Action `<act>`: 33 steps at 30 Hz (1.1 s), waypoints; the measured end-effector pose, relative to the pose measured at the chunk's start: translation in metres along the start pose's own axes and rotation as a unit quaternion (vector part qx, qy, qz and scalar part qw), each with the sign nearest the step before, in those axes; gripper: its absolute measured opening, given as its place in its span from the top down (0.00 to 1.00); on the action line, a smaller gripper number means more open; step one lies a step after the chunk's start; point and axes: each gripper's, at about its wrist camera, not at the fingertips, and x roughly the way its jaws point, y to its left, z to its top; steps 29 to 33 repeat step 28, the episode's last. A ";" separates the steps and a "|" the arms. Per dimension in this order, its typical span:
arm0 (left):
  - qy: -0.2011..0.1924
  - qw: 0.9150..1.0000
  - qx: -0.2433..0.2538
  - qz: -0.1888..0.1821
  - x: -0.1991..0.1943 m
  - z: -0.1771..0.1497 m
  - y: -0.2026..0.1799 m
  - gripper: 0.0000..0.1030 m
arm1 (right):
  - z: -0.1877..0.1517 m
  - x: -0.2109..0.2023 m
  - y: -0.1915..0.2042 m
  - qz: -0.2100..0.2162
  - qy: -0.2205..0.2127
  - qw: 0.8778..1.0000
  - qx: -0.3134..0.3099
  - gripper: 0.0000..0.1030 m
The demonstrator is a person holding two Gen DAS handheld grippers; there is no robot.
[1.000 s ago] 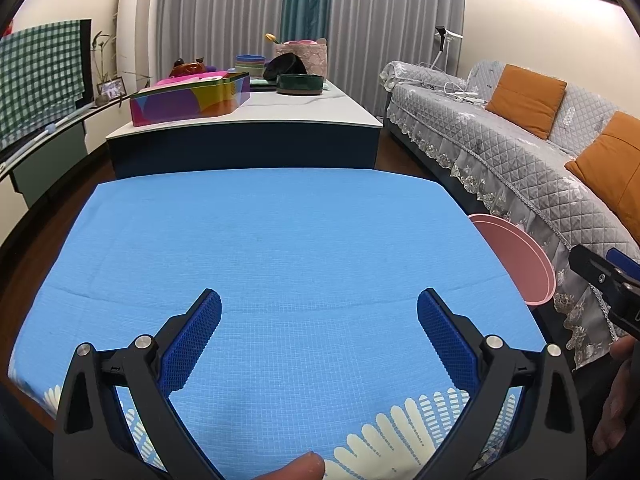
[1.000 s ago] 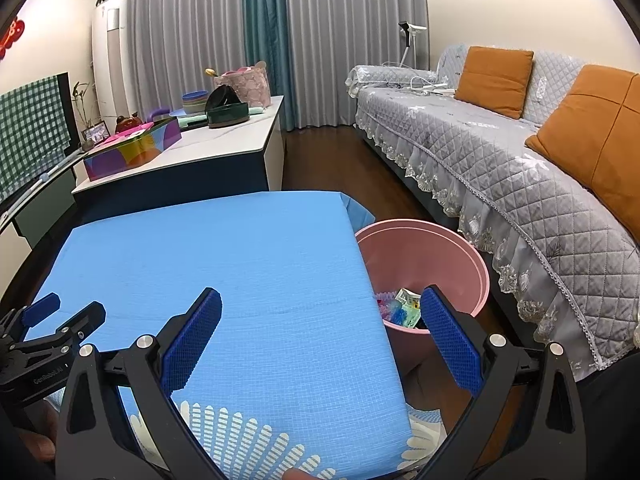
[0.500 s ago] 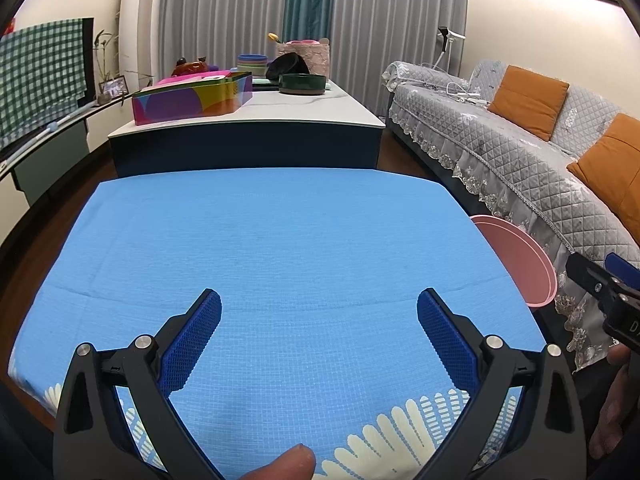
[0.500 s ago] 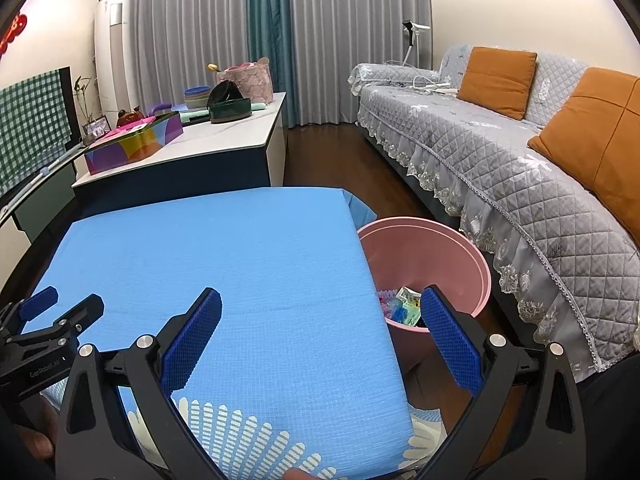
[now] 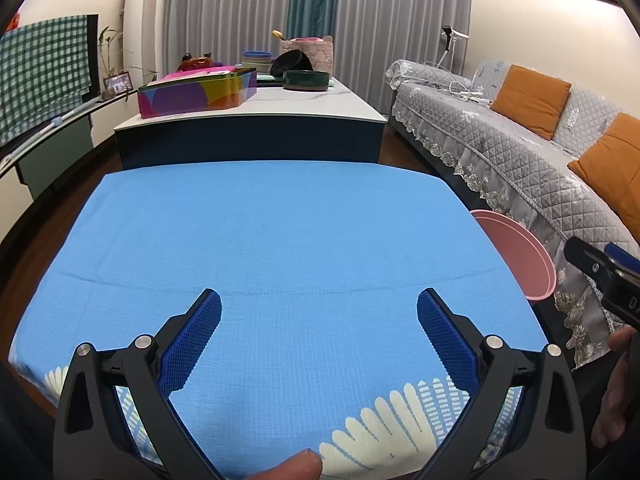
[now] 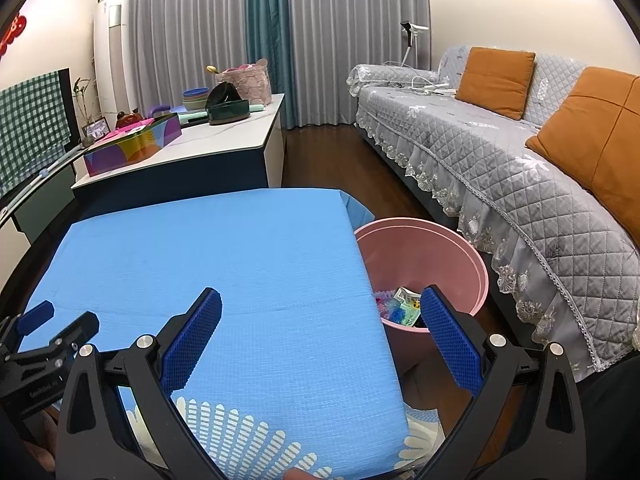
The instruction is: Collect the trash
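**Right wrist view: trash in bin, both claws empty**

Right wrist view: pink bin (image 6: 460, 256) stands on floor just off the right edge of the blue-cloth tabletop (image 6: 208, 248). Colourful trash (image 6: 400, 308) lies at the bin bottom, partly hidden by the right finger of the right claw (image 6: 320, 330). No loose trash seen on the cloth in either view.

Claw state: right claw spread wide, nothing btwn fingers. Left claw (image 5: 319, 332) likewise spread wide, empty, over near-centre of the cloth.

Key relation: bin lies ahead and to the right of the right claw, near; from the left claw the bin rim (image 5: 520, 256) is well to the right, beyond the tabletop edge. Right claw is the nearer one to bin. Left claw shows at low left in right wrist view (image 6: 48, 332).

Judgement: collection appears done or nearly so; next target, if any, not in view. Trash long axis: n/a, pieces jumbled.
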 end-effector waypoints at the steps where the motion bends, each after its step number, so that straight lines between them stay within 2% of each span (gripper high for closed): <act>1: -0.002 1.000 0.003 0.001 0.000 0.000 -0.001 0.08 | 0.000 0.000 0.000 0.001 0.000 1.000 -0.001 0.05; 17: -0.013 1.000 -0.003 0.009 -0.001 0.000 0.002 0.08 | -0.003 0.000 0.003 0.001 0.002 1.000 -0.005 0.05; 33: -0.007 1.000 -0.002 0.016 0.000 0.001 0.001 0.08 | -0.002 0.000 0.003 0.001 0.002 1.000 -0.003 0.05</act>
